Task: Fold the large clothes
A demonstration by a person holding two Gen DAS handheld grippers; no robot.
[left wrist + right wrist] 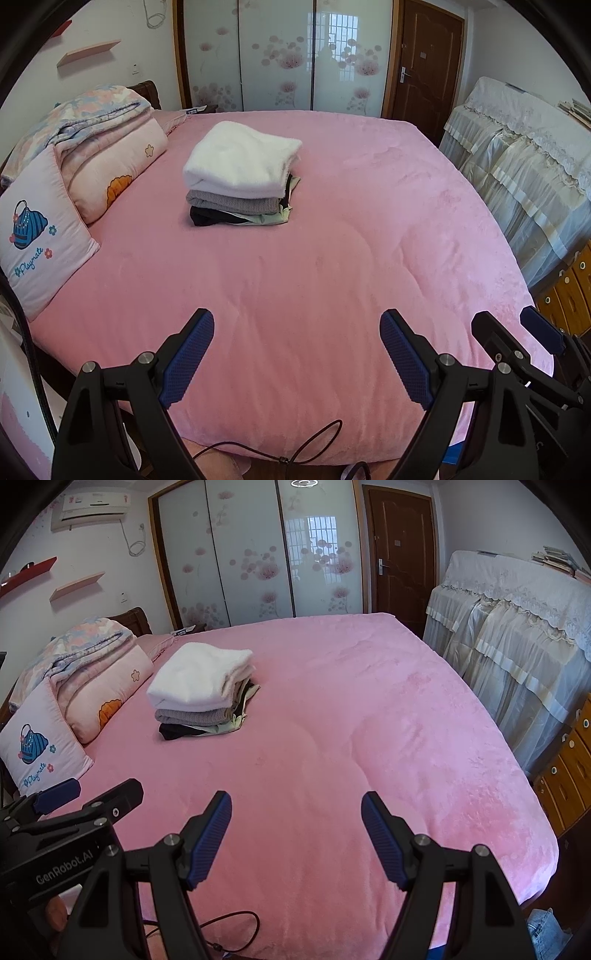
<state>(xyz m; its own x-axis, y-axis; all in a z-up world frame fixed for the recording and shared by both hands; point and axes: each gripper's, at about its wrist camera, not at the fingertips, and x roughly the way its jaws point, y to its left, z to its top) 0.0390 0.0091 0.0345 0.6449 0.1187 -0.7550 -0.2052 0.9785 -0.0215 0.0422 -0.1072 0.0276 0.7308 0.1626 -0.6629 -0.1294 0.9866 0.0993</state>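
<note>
A stack of folded clothes (pixel 240 181) lies on the pink bed (pixel 332 258), far left of middle: a white fluffy piece on top, a grey one under it, black and pale green ones at the bottom. The stack also shows in the right wrist view (pixel 201 698). My left gripper (pixel 297 325) is open and empty above the bed's near edge. My right gripper (pixel 295 805) is open and empty too, beside it; it shows at the right of the left wrist view (pixel 517 328), and the left gripper shows at the left of the right wrist view (pixel 96 794).
Folded quilts (pixel 99 140) and a pink pillow (pixel 40 240) lie along the bed's left side. A lace-covered piece of furniture (pixel 524 166) and wooden drawers (pixel 569 291) stand to the right. Sliding wardrobe doors (pixel 280 55) and a brown door (pixel 424 66) are behind. A black cable (pixel 295 446) hangs at the near edge.
</note>
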